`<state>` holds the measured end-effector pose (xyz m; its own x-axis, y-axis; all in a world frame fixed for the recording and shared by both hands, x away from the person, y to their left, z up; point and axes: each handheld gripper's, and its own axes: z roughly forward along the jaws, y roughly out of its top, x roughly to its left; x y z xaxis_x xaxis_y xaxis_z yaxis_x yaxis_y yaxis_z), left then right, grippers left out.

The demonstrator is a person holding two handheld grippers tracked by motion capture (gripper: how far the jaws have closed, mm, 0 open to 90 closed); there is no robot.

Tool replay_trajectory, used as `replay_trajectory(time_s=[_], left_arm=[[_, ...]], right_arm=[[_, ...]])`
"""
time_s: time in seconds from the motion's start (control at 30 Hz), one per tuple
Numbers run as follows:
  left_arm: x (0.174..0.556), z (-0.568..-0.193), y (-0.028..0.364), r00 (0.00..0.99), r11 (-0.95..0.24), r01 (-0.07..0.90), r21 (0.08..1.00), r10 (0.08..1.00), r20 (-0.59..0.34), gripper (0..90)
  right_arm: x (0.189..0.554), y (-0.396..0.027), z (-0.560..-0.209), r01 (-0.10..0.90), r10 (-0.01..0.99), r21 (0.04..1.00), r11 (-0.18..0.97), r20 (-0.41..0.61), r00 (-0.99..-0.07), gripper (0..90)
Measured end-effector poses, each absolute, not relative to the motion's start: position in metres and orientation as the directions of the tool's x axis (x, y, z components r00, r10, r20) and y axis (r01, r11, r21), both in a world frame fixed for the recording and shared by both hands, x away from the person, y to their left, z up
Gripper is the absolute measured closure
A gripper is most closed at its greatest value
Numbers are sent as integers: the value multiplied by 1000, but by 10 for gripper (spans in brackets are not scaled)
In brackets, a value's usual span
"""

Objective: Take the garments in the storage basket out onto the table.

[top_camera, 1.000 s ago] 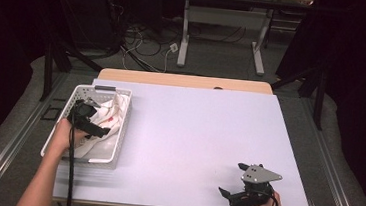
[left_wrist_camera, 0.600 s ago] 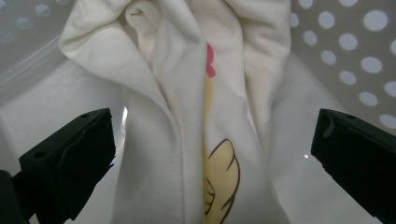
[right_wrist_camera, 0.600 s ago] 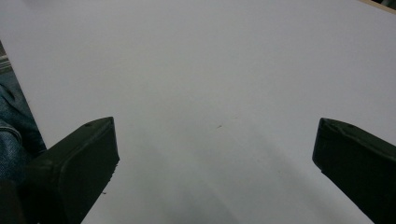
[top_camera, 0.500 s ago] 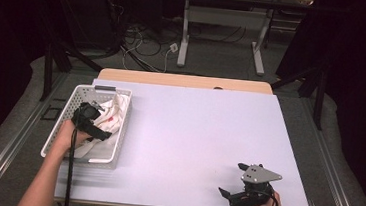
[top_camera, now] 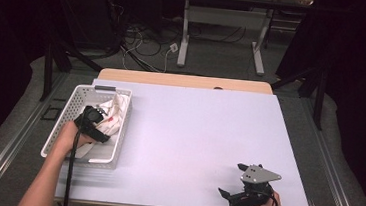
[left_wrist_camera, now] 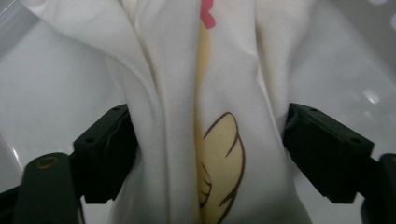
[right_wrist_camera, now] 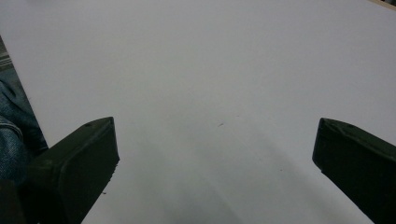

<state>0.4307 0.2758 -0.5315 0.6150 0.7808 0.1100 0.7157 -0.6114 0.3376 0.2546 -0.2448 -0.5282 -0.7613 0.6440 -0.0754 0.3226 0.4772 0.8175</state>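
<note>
A white cloth (top_camera: 116, 111) with yellow and red print lies crumpled in a white perforated basket (top_camera: 85, 90) at the table's left. My left gripper (top_camera: 102, 119) reaches down into the basket. In the left gripper view the cloth (left_wrist_camera: 224, 88) is bunched into folds between the two black pads (left_wrist_camera: 108, 149), which press on it from both sides; the jaws have just been closing on it, around my left gripper (left_wrist_camera: 208, 140). My right gripper (top_camera: 230, 179) rests near the table's front right corner, open, with bare table between its jaws (right_wrist_camera: 215, 130).
The pale table top (top_camera: 193, 134) stretches wide between the basket and the right hand. A wooden strip (top_camera: 185, 80) runs along the far edge. Jeans (right_wrist_camera: 11, 135) show past the table's near edge in the right gripper view.
The left hand has shifted slightly over the cloth in the basket. The right hand and its gripper have kept still.
</note>
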Motion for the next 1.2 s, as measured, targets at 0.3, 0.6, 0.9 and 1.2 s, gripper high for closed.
replay_trajectory(time_s=[0.3, 0.6, 0.9, 1.2], left_arm=[[428, -529, 277, 587, -594, 722, 355, 797, 140, 458], [426, -527, 279, 576, -580, 723, 375, 806, 137, 678], [425, -522, 283, 569, -566, 716, 409, 812, 128, 732], [421, -515, 285, 561, -557, 704, 440, 817, 136, 737]], right_arm=[[254, -244, -529, 326, 647, 816, 478, -75, -759, 0], [254, -244, -528, 324, 644, 814, 482, -78, -761, 0], [254, -244, -529, 321, 641, 815, 482, -78, -763, 0], [254, -244, -529, 326, 647, 818, 474, -72, -759, 0]])
